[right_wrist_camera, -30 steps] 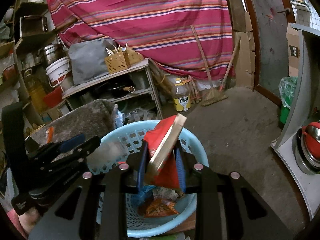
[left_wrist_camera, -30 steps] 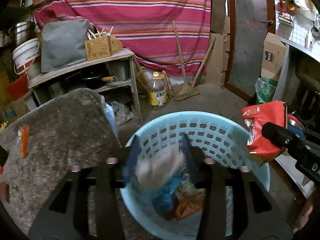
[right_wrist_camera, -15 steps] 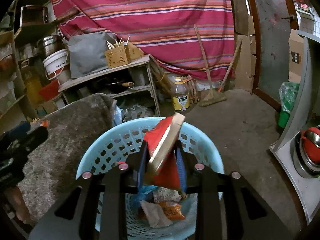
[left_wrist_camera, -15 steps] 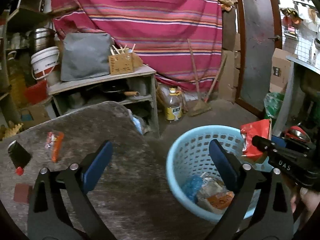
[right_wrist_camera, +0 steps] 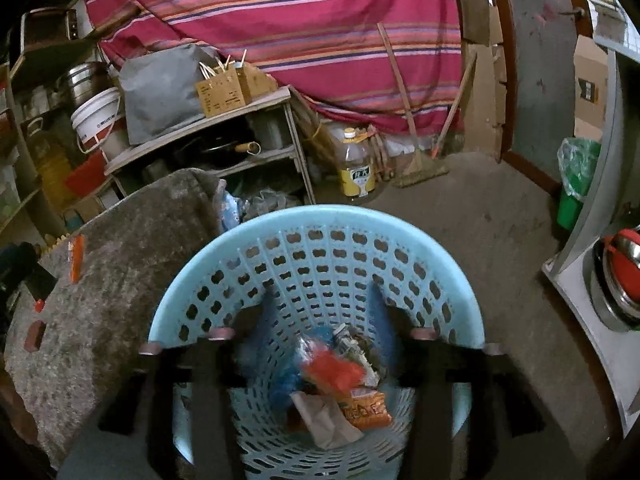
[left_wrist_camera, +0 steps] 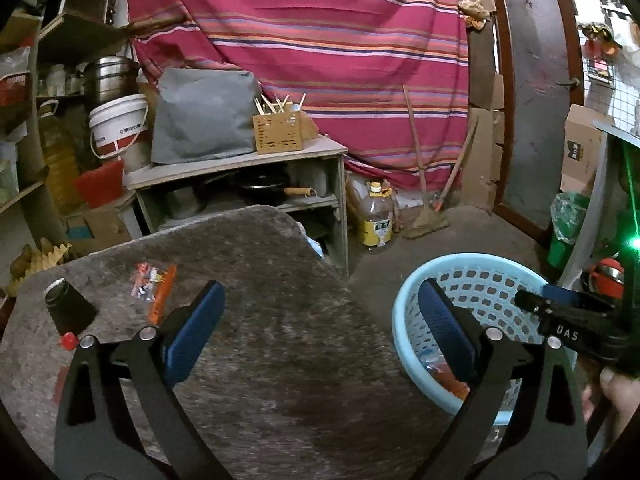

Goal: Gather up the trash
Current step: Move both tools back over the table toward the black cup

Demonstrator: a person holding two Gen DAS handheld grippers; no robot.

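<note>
Left gripper [left_wrist_camera: 320, 332], jaws spread wide and holding nothing, over the grey table [left_wrist_camera: 280, 360] beside the blue basket [left_wrist_camera: 488, 268]; right gripper [right_wrist_camera: 320, 312], jaws apart and nothing between them, above the basket mouth. Next item, judged: the orange-and-white snack wrapper [left_wrist_camera: 154, 286], flat, crinkled, on the table well left of the basket; approach low and pinch its raised edge. Basket already contains red, orange and blue wrappers [right_wrist_camera: 340, 384].
</note>
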